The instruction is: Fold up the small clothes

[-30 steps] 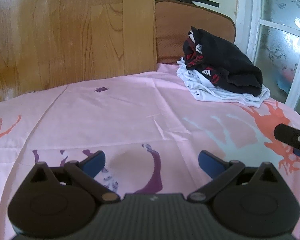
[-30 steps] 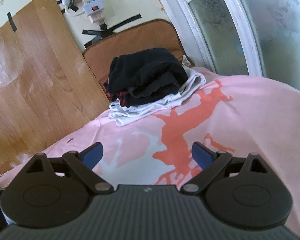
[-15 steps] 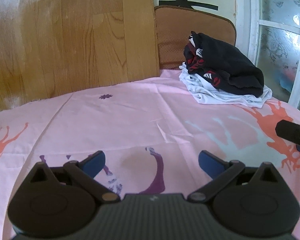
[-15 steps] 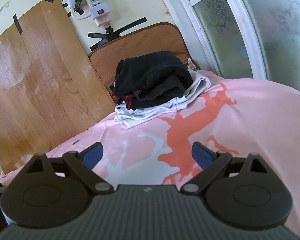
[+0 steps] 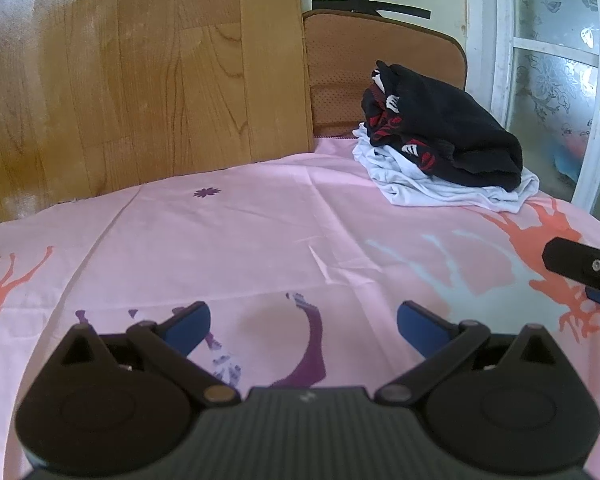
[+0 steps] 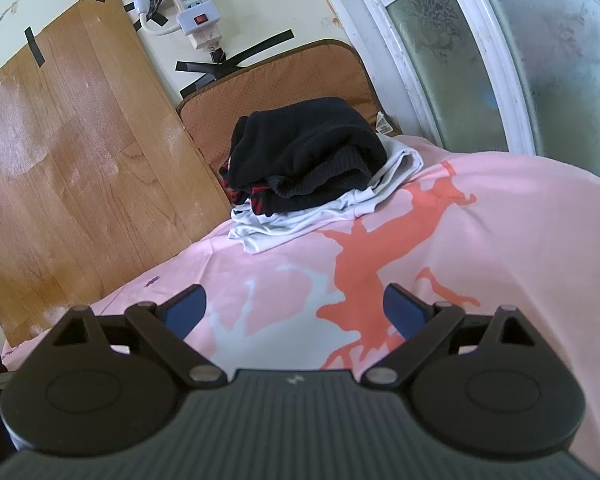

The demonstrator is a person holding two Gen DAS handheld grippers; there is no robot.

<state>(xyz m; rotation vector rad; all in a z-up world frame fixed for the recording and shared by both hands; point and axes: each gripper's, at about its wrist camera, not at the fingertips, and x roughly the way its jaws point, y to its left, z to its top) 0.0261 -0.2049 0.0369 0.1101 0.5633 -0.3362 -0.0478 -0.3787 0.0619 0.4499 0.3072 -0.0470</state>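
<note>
A pile of clothes lies at the back right of the pink sheet (image 5: 240, 240): a black garment (image 5: 456, 136) with red and white print on top of a crumpled white garment (image 5: 424, 188). The right wrist view shows the same black garment (image 6: 304, 152) over the white one (image 6: 300, 220). My left gripper (image 5: 302, 322) is open above the sheet, well short of the pile, with nothing between its blue pads. My right gripper (image 6: 296, 306) is open too, over the orange print, empty. Its tip (image 5: 584, 266) pokes in at the right edge of the left wrist view.
A wood-grain board (image 5: 140, 80) leans against the wall behind the sheet. A brown padded mat (image 5: 380, 60) stands behind the pile. A taped power strip (image 6: 196, 12) hangs on the wall. A white-framed glass door (image 6: 480, 40) stands at the right.
Both grippers have tilted downward a little, so the pile and the wall sit lower in both views. The jaws stayed open and the clothes did not move.
</note>
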